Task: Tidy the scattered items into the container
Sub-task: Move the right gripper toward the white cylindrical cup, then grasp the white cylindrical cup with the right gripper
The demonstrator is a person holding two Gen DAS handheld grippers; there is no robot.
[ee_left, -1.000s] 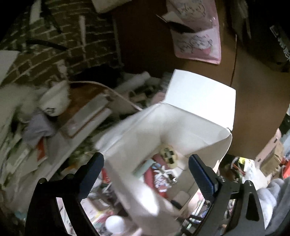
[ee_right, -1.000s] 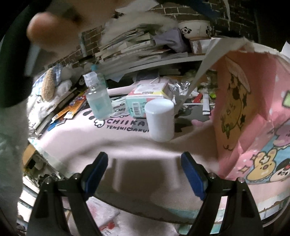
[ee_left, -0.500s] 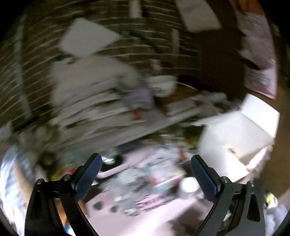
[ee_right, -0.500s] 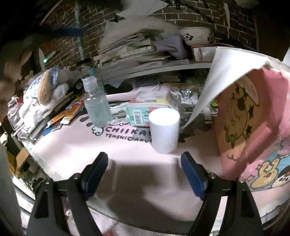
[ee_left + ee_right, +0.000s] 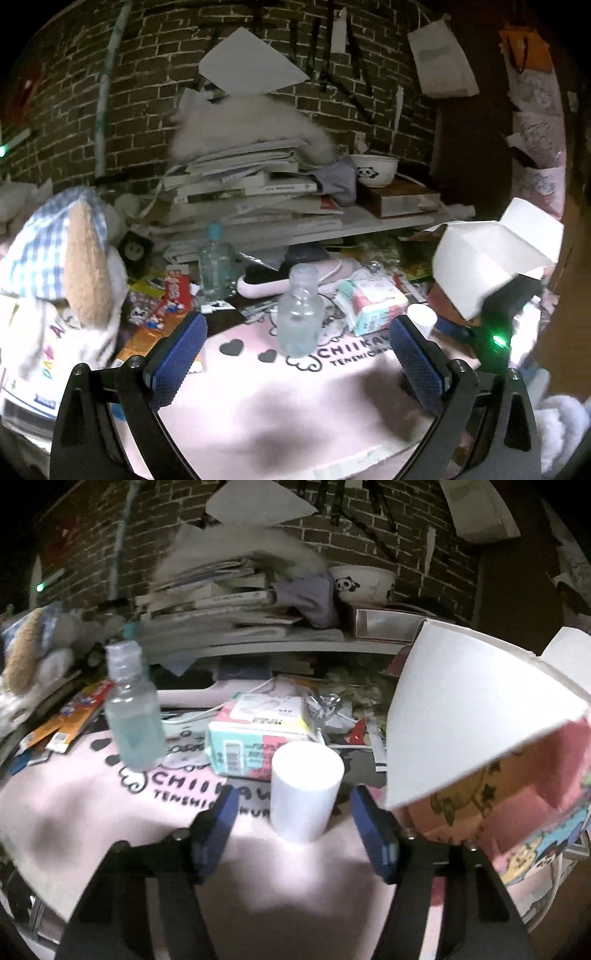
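Covering most of the surface under both grippers is a pink mat [image 5: 295,406] printed with black lettering and hearts. To the right of the right gripper [image 5: 291,830] stands the container, a pink cartoon-printed box [image 5: 517,805] with white flaps [image 5: 472,709] raised; in the left wrist view the same box sits far off to the right of the left gripper [image 5: 295,354]. Beyond both grippers a stack of books [image 5: 258,192] fills a shelf, with a panda bowl [image 5: 375,170] at its right end. A plush toy [image 5: 66,258] in a checked blue cap lies to the left of the left gripper. A teal and pink packet [image 5: 258,734] lies just behind the white cylinder [image 5: 304,790], which stands upright on the mat between the right gripper's blue pads. Those jaws are closing around it, but a gap shows on each side and the pads do not yet press on it. A clear bottle [image 5: 299,314] stands upright ahead of the left gripper, roughly centred between its fingers and beyond their tips. That gripper's jaws are spread wide and hold nothing. A second bottle with a teal cap [image 5: 214,258] stands farther back, ahead and to the left of the left gripper.
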